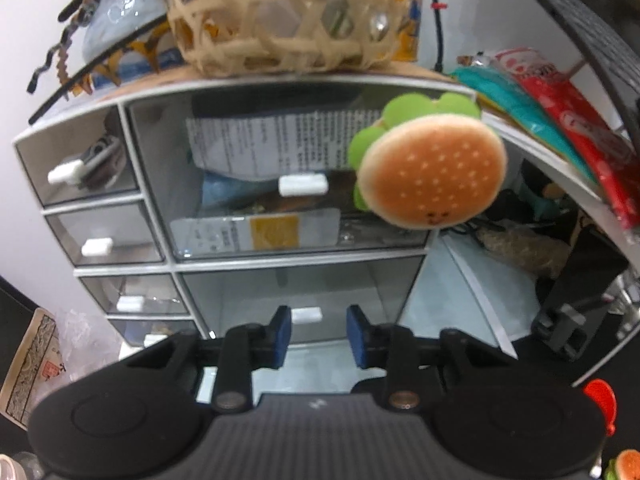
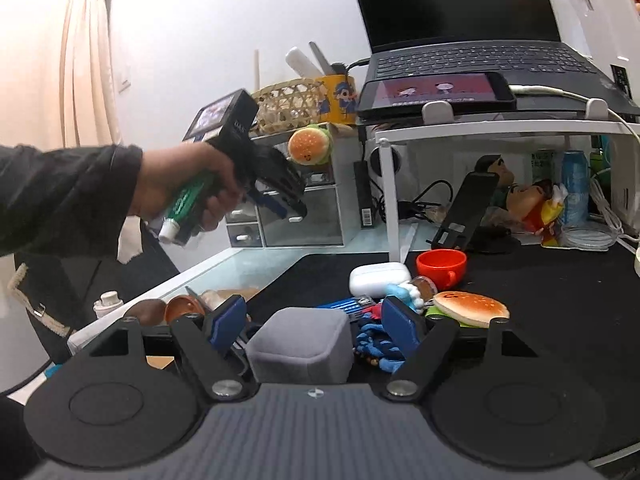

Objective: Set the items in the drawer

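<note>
The clear-fronted drawer unit [image 1: 256, 184] fills the left wrist view. My left gripper [image 1: 319, 338] is open right in front of the lower wide drawer, whose white handle [image 1: 306, 315] shows between the blue pads [image 1: 281, 336], untouched. In the right wrist view a hand holds that left gripper [image 2: 294, 210] at the drawer unit [image 2: 304, 220]. My right gripper [image 2: 313, 326] is open over the black mat, its fingers on either side of a grey velvet box [image 2: 300, 344] without gripping it. A white earbuds case [image 2: 378, 278], a burger toy [image 2: 470, 308] and a blue braided cord [image 2: 376, 342] lie just beyond.
A burger plush [image 1: 430, 168] hangs in front of the unit's upper right corner. A woven basket [image 1: 280, 20] stands on top of the unit. An orange cup [image 2: 440, 266], a phone stand [image 2: 464, 212] and a white riser leg [image 2: 392, 208] stand behind the items. A laptop [image 2: 480, 56] sits on the riser.
</note>
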The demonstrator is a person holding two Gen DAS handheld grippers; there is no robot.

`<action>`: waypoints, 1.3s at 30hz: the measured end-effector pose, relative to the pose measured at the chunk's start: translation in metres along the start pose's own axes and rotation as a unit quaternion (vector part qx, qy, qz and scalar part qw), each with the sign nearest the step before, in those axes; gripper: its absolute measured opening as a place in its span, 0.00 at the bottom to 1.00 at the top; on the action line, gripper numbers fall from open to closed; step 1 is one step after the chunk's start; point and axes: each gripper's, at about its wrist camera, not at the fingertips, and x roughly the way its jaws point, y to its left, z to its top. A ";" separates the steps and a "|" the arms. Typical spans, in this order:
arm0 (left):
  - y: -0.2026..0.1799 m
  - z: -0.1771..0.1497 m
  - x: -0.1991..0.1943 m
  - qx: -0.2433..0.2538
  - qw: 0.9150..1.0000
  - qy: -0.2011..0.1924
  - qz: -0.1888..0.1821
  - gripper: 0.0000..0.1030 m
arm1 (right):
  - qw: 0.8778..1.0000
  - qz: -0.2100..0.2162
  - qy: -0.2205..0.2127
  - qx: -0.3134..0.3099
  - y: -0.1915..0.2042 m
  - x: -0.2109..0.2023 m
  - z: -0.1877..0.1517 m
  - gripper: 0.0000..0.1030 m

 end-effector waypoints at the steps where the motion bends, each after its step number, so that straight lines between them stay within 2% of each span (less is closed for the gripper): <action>1: 0.000 0.000 0.001 -0.001 1.000 0.000 0.001 0.25 | 1.000 -0.001 0.000 0.001 -0.001 0.000 0.000 0.76; 9: 0.003 0.001 0.014 -0.014 1.000 0.012 0.021 0.24 | 1.000 -0.005 -0.002 0.005 -0.008 -0.002 0.000 0.76; 12: 0.000 0.001 0.014 -0.010 1.000 0.013 0.027 0.20 | 1.000 -0.007 -0.001 0.007 -0.010 -0.002 0.000 0.76; 17: -0.007 0.002 0.013 0.009 0.999 0.022 0.041 0.19 | 1.000 -0.006 0.010 -0.002 -0.010 0.000 0.000 0.76; 33: -0.006 -0.009 -0.008 0.016 0.999 0.040 0.033 0.19 | 1.000 -0.003 0.016 -0.005 -0.008 -0.002 0.001 0.77; 39: -0.007 -0.012 0.001 0.022 0.998 0.046 0.032 0.19 | 1.000 -0.006 0.021 -0.008 -0.009 -0.003 0.002 0.77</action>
